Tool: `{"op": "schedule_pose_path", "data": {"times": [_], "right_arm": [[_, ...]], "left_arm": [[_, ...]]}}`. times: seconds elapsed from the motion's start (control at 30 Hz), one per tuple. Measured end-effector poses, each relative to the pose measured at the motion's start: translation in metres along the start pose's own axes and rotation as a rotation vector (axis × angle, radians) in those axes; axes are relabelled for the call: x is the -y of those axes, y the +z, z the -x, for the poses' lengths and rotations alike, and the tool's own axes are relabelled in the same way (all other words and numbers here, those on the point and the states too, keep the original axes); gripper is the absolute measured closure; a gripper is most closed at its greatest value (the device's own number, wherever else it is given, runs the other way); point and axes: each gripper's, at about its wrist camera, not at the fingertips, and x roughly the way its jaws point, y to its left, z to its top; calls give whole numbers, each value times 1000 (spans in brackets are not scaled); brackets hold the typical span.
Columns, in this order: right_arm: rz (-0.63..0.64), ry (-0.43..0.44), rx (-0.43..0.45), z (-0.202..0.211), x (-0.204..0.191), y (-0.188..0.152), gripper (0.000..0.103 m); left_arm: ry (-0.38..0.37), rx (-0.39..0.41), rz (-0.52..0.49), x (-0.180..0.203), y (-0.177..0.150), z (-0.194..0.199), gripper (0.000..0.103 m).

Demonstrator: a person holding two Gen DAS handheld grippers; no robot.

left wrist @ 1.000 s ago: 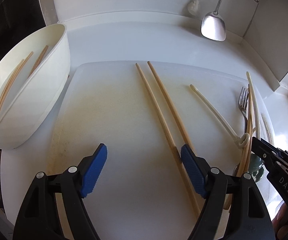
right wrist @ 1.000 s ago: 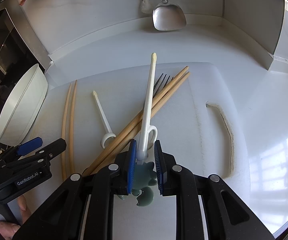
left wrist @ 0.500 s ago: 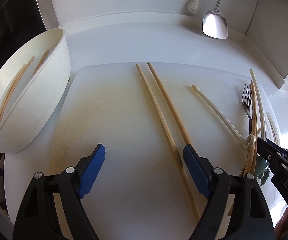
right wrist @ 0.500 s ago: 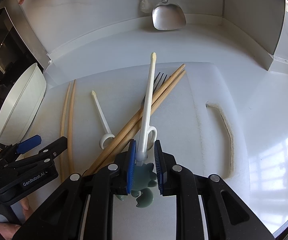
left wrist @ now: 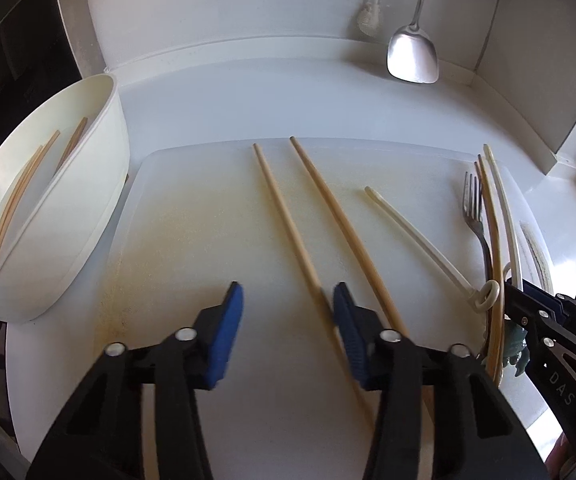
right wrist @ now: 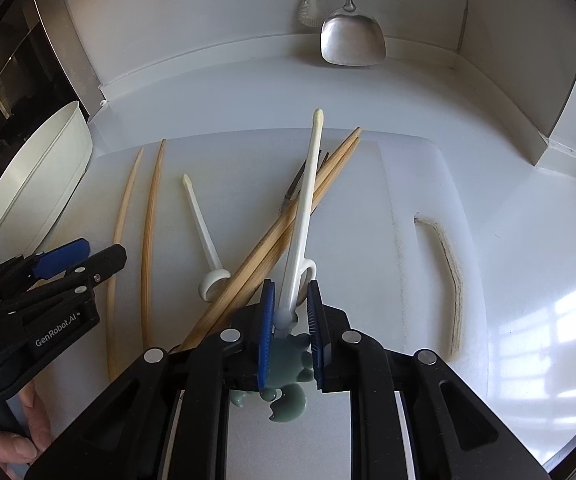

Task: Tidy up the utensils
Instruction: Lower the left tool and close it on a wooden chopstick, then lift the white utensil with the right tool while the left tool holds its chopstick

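White training chopstick (right wrist: pixel 302 216) with finger ring and grey-green figure top: clamped near its ring end between the blue pads (right wrist: pixel 267 322) of the right gripper (right wrist: pixel 290 320), shaft pointing straight ahead of the jaws, tip angled up over the heap. Directly beneath and just left of the jaws: a bamboo pair (right wrist: pixel 276 236) crossing a fork (right wrist: pixel 294 186), touching the held stick. Further left: its white twin (right wrist: pixel 202 228) lying flat on the cutting board (right wrist: pixel 368 220).

Best lifted straight up before any sideways travel, to avoid dragging the bamboo pair along. Grip kept firm; a slim, smooth shaft likely to pivot between the pads.

Left gripper (left wrist: pixel 288 320): jaws apart, holding nothing, straddling the near end of one loose bamboo chopstick (left wrist: pixel 288 232), its mate (left wrist: pixel 340 224) just right of the right pad. Better centred over both before closing. Far to its left: white holder (left wrist: pixel 100 184) with chopsticks already inside, the probable destination.
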Motion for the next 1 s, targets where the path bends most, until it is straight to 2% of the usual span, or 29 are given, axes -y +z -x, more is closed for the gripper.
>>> {"op": "schedule_pose_path", "data": {"times": [0.03, 0.1, 0.13, 0.17, 0.4, 0.53, 0.7, 0.83, 0.93, 1.0], "right_arm": [[5, -4, 3, 1, -1, -1, 87], [25, -22, 11, 2, -3, -1, 87], [41, -40, 17, 4, -5, -1, 87], [55, -54, 22, 6, -7, -1, 87], [136, -140, 40, 18, -15, 1, 87], [146, -146, 40, 26, -14, 5, 87], [102, -74, 6, 37, -8, 11, 87], [86, -50, -3, 45, -6, 18, 87], [-13, 54, -29, 48, 5, 22, 87], [-61, 91, -44, 46, 10, 24, 87]], "left_arm": [[-6, -2, -6, 1, 0, 1, 76], [-13, -6, -12, 2, 1, 1, 84], [-18, -9, -16, 2, 1, 1, 92], [-16, -10, -18, 3, 1, 2, 95], [-35, -9, -18, 3, 1, 8, 96], [-63, -6, -10, 2, 4, 15, 96], [-77, -12, 10, -2, 7, 22, 96], [-84, 0, 22, -5, 12, 31, 96], [-86, 11, 32, -9, 17, 39, 96], [-87, 19, 38, -13, 18, 44, 96]]}}
